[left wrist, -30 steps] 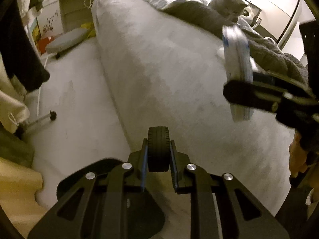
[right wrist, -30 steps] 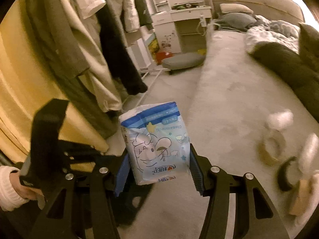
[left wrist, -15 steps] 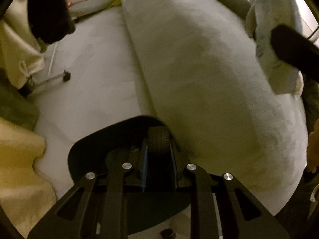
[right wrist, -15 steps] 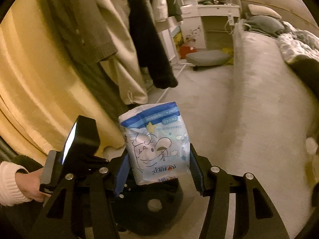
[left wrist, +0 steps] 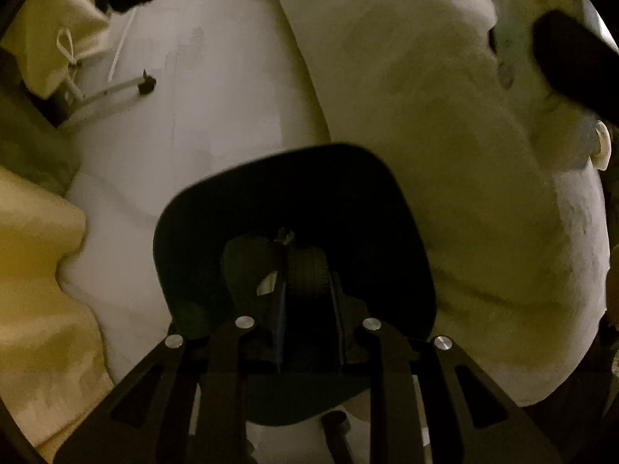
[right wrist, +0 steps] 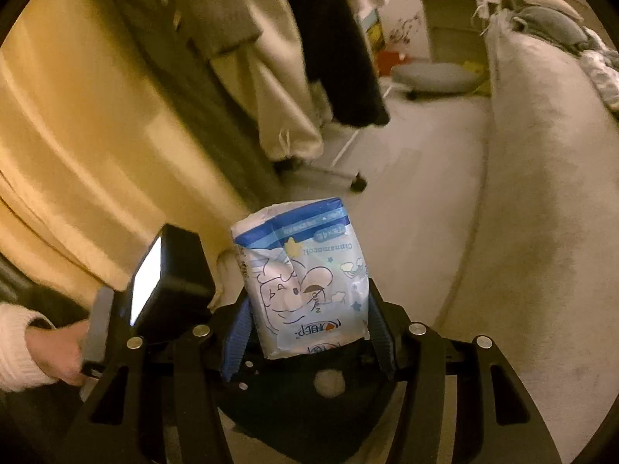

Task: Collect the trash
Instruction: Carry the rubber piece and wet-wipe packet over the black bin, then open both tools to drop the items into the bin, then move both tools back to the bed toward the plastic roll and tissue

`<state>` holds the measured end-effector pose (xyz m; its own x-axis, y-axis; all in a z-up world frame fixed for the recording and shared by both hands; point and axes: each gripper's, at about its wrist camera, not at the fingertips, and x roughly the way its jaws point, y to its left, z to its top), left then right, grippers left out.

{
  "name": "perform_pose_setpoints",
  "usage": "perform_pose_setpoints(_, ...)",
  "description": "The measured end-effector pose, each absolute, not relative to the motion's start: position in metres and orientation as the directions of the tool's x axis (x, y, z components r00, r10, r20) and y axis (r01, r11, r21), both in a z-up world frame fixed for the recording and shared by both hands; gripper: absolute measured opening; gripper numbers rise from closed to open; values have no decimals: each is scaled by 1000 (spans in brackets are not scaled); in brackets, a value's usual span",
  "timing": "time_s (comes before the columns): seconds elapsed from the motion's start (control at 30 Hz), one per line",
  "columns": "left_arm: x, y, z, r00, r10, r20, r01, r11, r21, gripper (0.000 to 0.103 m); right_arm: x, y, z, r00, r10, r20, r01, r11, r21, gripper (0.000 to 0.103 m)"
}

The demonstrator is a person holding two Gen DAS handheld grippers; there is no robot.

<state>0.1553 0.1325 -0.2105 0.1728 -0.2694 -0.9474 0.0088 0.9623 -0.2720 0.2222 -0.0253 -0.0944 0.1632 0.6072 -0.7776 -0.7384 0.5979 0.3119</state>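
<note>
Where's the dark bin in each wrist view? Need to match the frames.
Left wrist: dark bin lower centre, seen from above, beside the bed edge.
Right wrist: dark bin bottom centre, mostly hidden behind the tool.
Shared landmark: rack caster on the floor.

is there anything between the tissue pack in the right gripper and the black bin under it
Nothing visible blocks it. The tissue pack is clamped in the right gripper, and the black bin sits open just below. The only thing close by is the left gripper, which holds a small black wheel over the same bin.
</note>
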Motion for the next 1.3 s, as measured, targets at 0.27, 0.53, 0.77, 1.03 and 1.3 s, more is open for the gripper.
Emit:
perform_pose_setpoints(0.27, 150, 150, -220, 191, -294, -937, 0, 954, -299, 52, 225, -5, -130, 78, 554, -829, -722, 604, 336, 55)
perform_pose_setpoints(0.53, 140, 156, -200, 255, -297, -920, 2, 952, -306, 65, 234, -8, -150, 75, 507, -858, -685, 652, 325, 55)
perform_pose_setpoints(0.77, 140, 168, -182, 327, -307, -894, -4, 945, -326, 72, 232, -4, -176, 29, 455, -890, -662, 676, 324, 55)
perform_pose_setpoints(1.03, 139, 187, -136, 449, -280, -848, -43, 942, -334, 72, 213, 7, -212, -96, 380, -920, -676, 654, 340, 61)
perform_pose_setpoints(1.3, 148, 190, -89, 505, -246, -827, -54, 948, -315, 72, 195, 13, -215, -109, 354, -929, -697, 639, 325, 86)
